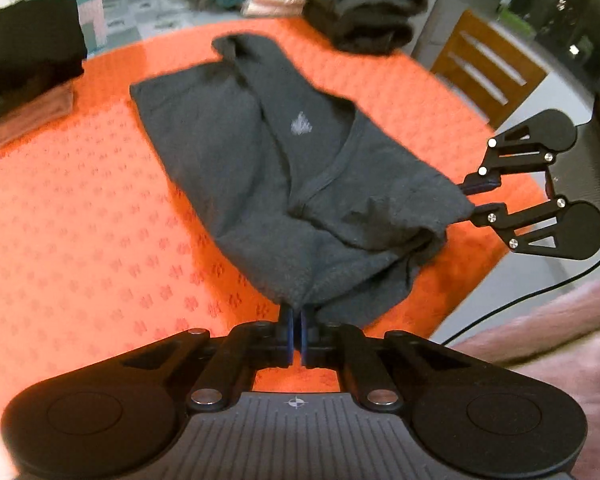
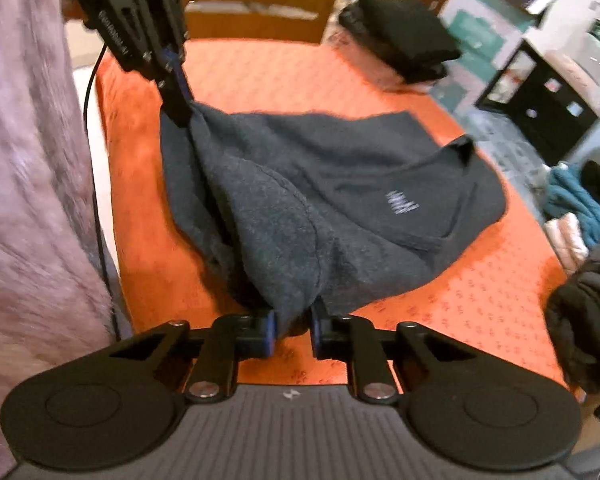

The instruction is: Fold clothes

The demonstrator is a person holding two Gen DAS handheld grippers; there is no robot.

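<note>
1. Dark grey shirt (image 1: 260,168) lies part-folded on orange tablecloth (image 1: 80,200), near edge lifted
2. Left gripper (image 1: 297,322) clamped tight on one shirt corner
3. Right gripper (image 2: 293,330) pinching bunched fabric at the other corner, jaws narrow

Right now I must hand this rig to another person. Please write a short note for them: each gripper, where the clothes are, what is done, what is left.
Left gripper: shut on the near edge of the grey shirt.
Right gripper: closed on a bunch of the same shirt at its other near corner.
Shirt: on the orange table, near end lifted, one side already folded over.
Folded dark clothes are stacked at the far edge; a teal pile waits.
Left: finish folding this shirt, then the rest.
</note>
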